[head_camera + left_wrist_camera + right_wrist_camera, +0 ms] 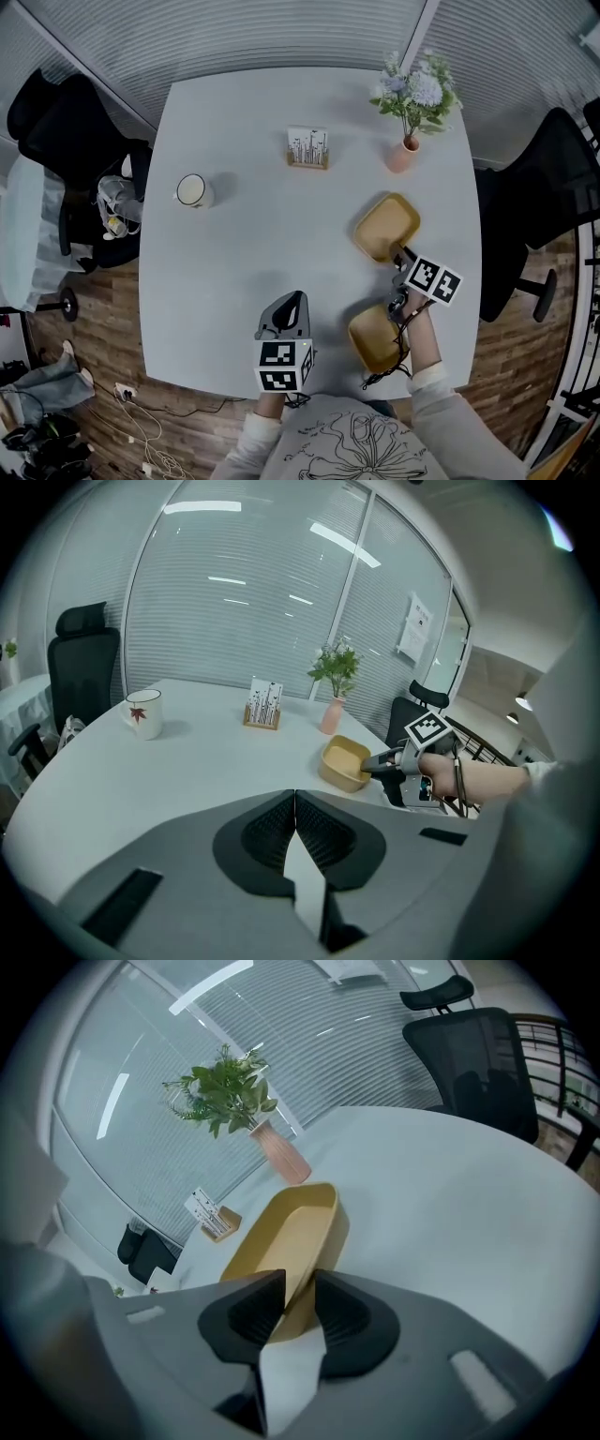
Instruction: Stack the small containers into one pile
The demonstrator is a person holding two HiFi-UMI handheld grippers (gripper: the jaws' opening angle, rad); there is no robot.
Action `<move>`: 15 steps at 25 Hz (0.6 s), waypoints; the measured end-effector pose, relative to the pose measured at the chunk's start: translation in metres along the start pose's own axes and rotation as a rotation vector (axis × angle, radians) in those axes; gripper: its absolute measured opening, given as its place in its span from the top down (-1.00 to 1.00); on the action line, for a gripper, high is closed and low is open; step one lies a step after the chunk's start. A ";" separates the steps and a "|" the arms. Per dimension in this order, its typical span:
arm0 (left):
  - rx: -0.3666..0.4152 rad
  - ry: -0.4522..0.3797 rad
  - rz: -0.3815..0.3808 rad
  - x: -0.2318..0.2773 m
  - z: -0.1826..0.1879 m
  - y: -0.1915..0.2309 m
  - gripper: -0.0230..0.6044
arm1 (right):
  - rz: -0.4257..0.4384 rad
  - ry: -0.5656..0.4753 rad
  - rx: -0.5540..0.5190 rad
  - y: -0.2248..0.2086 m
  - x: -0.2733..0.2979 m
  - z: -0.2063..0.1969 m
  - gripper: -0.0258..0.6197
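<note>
Two shallow yellow containers lie on the white table (244,244). The farther container (384,225) (281,1227) (343,761) has its near wall between the jaws of my right gripper (401,253) (298,1283), which is shut on that wall, one pad inside the rim and one outside. The nearer container (373,339) rests by the table's front edge, partly under my right wrist. My left gripper (294,300) (294,794) hovers over the table to the left of it, shut with nothing between its pads.
A white mug (192,190) stands at the left, a wooden card holder (307,148) at the back middle, a pink vase of flowers (405,150) at the back right. Black chairs stand on the left (75,131) and right (534,206) of the table.
</note>
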State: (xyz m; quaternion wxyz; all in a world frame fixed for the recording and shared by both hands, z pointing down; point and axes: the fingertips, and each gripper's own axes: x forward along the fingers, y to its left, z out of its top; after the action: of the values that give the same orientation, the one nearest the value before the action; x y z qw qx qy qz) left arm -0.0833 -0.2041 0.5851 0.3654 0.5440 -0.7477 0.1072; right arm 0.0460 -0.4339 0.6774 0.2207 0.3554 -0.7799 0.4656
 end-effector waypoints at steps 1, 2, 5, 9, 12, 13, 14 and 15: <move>0.002 0.000 -0.003 0.001 0.000 0.001 0.90 | 0.004 -0.009 0.007 0.001 0.001 0.001 0.59; 0.004 0.000 -0.005 0.001 0.001 0.003 0.90 | 0.007 -0.016 0.012 0.001 0.001 0.002 0.62; 0.001 -0.007 -0.001 -0.001 0.001 0.010 0.90 | 0.017 -0.023 0.020 0.002 0.000 0.003 0.82; -0.011 -0.019 0.006 -0.005 0.002 0.018 0.90 | 0.016 -0.035 0.008 0.004 -0.005 0.004 0.83; -0.016 -0.037 0.019 -0.010 0.004 0.021 0.90 | 0.045 -0.058 0.007 0.013 -0.014 0.009 0.83; -0.017 -0.045 0.027 -0.013 0.004 0.021 0.90 | 0.059 -0.066 -0.001 0.017 -0.019 0.012 0.83; -0.017 -0.055 0.034 -0.017 0.005 0.021 0.90 | 0.075 -0.073 -0.010 0.021 -0.025 0.015 0.83; -0.016 -0.064 0.041 -0.021 0.006 0.019 0.90 | 0.092 -0.079 -0.018 0.026 -0.032 0.017 0.83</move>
State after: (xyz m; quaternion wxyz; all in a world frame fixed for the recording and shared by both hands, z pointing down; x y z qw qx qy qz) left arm -0.1003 -0.1849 0.5717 0.3431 0.5286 -0.7710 0.0912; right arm 0.0466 -0.4297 0.6330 0.1713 0.3350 -0.8077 0.4540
